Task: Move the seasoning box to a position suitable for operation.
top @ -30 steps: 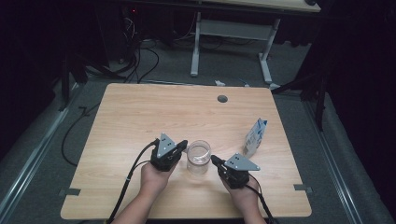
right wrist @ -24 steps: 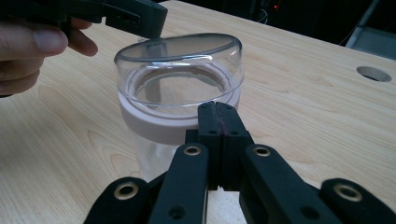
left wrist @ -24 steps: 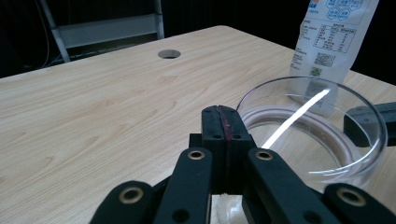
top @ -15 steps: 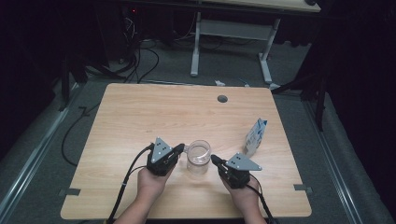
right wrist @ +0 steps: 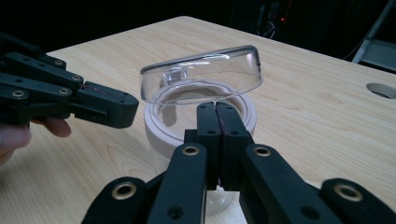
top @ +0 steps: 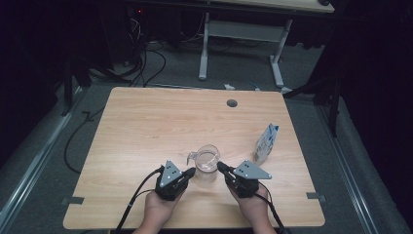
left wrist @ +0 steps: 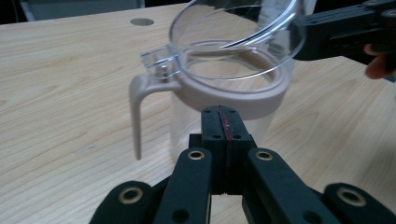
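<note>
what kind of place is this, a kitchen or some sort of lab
Most likely a lab or recording room rather than a kitchen: a bare wooden table with a cable hole, loose cables on the grey floor, dark surroundings, and another desk frame behind. A clear jug is on the table.

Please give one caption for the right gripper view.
Shut right gripper faces clear pitcher with raised lid; left gripper beside it.

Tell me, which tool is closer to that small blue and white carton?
The right. The right tool sits just right of the clear pitcher, on the carton's side. The left tool is on the pitcher's far side from the carton.
</note>
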Demonstrator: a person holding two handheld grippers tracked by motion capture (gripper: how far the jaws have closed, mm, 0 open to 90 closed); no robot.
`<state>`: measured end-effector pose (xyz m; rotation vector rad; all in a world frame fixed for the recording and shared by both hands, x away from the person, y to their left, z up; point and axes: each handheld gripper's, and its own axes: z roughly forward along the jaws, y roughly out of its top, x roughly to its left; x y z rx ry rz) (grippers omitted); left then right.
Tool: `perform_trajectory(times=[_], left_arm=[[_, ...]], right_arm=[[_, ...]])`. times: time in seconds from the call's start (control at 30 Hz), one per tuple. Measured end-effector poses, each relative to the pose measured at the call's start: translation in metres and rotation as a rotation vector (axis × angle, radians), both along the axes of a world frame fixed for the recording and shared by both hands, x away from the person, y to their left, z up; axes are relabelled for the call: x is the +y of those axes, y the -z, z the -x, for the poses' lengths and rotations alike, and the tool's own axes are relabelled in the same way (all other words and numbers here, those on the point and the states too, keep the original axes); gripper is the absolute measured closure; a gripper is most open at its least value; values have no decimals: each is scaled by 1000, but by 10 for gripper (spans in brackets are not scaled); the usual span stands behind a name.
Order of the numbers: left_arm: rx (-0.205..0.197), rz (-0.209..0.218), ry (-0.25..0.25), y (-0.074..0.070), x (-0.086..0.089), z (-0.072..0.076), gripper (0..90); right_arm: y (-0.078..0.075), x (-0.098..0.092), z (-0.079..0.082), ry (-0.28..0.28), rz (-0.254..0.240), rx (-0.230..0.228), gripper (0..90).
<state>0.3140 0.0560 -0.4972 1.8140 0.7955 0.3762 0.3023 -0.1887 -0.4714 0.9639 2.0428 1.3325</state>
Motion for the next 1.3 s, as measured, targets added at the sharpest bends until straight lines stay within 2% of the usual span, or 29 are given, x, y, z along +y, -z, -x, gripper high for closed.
perform_trajectory(times=[0.37,0.77,1.03,1.3], left_arm=[[-4,31,12,-6,-8,0,900],[-6,37,13,-7,-11,1,900],[-6,42,10,-8,-10,1,900],[-4,59,1,-11,-10,0,900]], right_arm=[[-1,0,1,-1,-4,-6,895],[1,1,-1,1,1,-1,892],[0,-2,-6,16,-28,-2,893],[4,0,-9,12,-15,13,893]])
